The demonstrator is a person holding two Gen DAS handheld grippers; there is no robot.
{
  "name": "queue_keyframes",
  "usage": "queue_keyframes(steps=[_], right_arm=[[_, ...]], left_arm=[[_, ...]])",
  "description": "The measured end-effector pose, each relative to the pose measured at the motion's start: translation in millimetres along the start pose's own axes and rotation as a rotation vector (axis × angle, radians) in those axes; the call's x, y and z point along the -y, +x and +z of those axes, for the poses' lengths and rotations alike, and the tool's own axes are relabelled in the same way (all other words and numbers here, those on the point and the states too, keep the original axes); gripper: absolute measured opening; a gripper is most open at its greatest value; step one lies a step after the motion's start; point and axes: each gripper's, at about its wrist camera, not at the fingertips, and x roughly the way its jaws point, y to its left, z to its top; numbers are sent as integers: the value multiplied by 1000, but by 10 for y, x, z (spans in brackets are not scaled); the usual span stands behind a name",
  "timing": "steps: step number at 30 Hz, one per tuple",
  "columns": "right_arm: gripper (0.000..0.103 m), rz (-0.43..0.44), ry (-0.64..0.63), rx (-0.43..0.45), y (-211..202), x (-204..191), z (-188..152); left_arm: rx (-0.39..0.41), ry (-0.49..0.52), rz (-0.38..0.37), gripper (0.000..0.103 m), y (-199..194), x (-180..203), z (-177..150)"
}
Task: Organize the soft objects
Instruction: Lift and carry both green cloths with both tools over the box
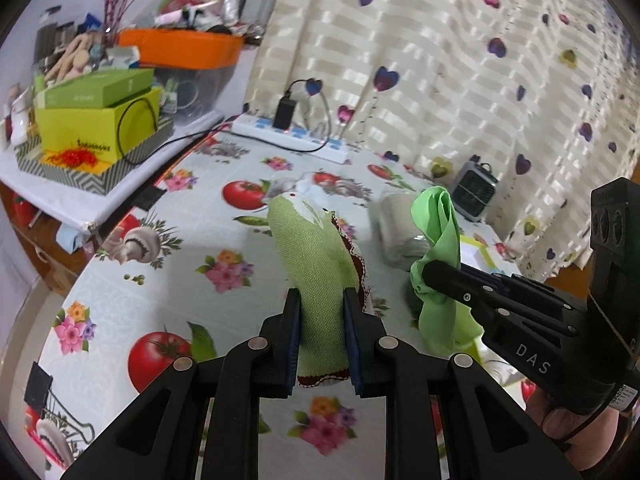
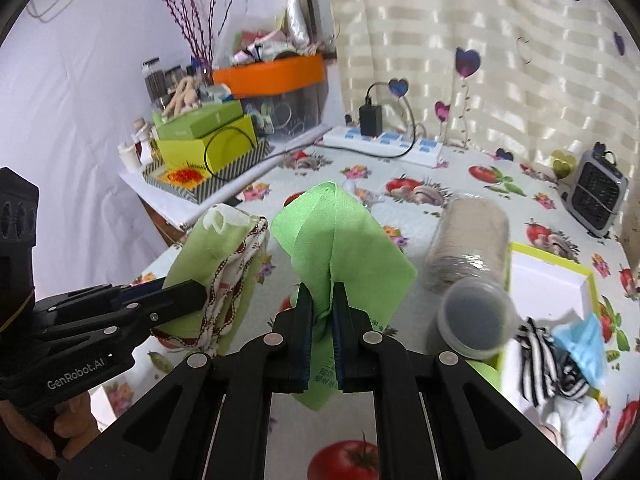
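Our left claw (image 1: 322, 312) pinches a woven green pouch (image 1: 316, 256); beside it, our right claw (image 2: 323, 304) clamps nearly shut on a bright green cloth (image 2: 340, 240), above the surface (image 1: 168, 280).

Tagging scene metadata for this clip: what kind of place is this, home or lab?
Most likely a lived-in home room, not a lab. A table under a printed tomato-and-flower plastic tablecloth, a cream striped curtain with purple hearts behind it, and a side shelf crowded with lime-green cardboard boxes and an orange-lidded clear storage tub.
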Motion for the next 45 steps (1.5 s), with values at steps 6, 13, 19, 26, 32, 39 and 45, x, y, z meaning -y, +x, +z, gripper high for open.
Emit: queue_keyframes(steps=[6,13,19,26,32,39,45], right_arm=[[9,-19,14,55,-320,98,-53],[9,-36,42,107,-618,246,-146],[9,-56,77,128,-782,414,-249],[9,-96,139,136,-929,697,-380],[9,-129,177,136,-990,887,-442],[9,-160,208,135,-1052,1049,-502],[9,-192,236,138,-1135,1204,-567]], left_arm=[[20,44,-33,19,-167,264,-44],[34,100,-76,19,-289,574,-74],[25,131,-109,19,-272,771,-85],[6,166,-145,19,-201,979,-103],[-11,201,-176,19,-103,1174,-103],[-23,239,-211,19,-7,1389,-75],[-36,262,-244,19,80,1539,-65]])
